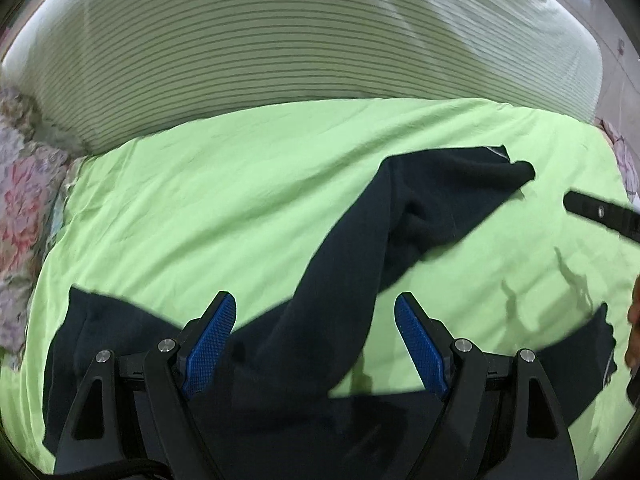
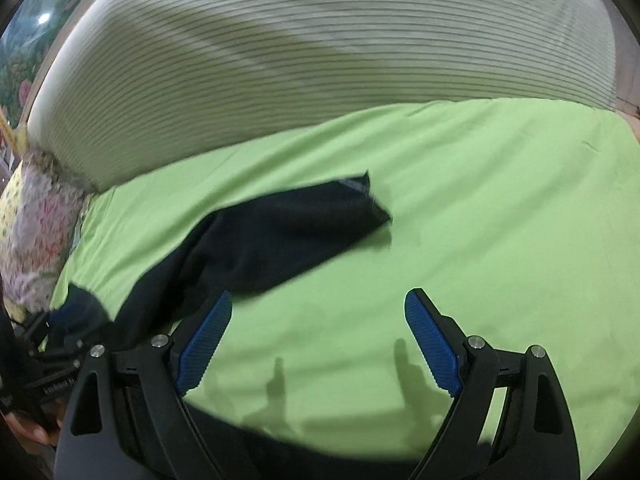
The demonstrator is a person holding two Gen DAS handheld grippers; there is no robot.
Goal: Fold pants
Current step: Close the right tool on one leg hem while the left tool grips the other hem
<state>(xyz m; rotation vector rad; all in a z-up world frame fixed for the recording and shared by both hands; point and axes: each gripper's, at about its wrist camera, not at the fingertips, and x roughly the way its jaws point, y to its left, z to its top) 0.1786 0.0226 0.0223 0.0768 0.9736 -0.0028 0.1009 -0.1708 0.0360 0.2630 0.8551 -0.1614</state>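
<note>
Left wrist view: left gripper (image 1: 315, 344) hangs w/ jaws spread wide, nothing between the blue ribbed pads (image 1: 210, 346) — released. Under it the pants (image 1: 348, 248), dark navy, soft fleece-like knit, lie crumpled on a lime-green sheet (image 1: 192, 208); one leg runs from the near edge diagonally to the far right and ends in a folded cuff w/ a pale lining showing, another dark part spreads near left, a third flap sits near right. Sheet is smooth cotton-like cloth w/ fine wrinkles. Beyond it, a rounded white cover w/ thin dark stripes (image 1: 260, 40). Floral fabric (image 1: 24, 200) bunched at the left edge. Right gripper's black finger (image 1: 600, 212) pokes in at the far right, above the sheet. Right wrist view: right gripper (image 2: 318, 344) also wide apart, empty, over bare green sheet (image 2: 480, 220) — pants (image 2: 280, 236) lie to its left, blurred, cuff pointing right. Left gripper's black frame (image 2: 44, 360) shows at the near left edge.
</note>
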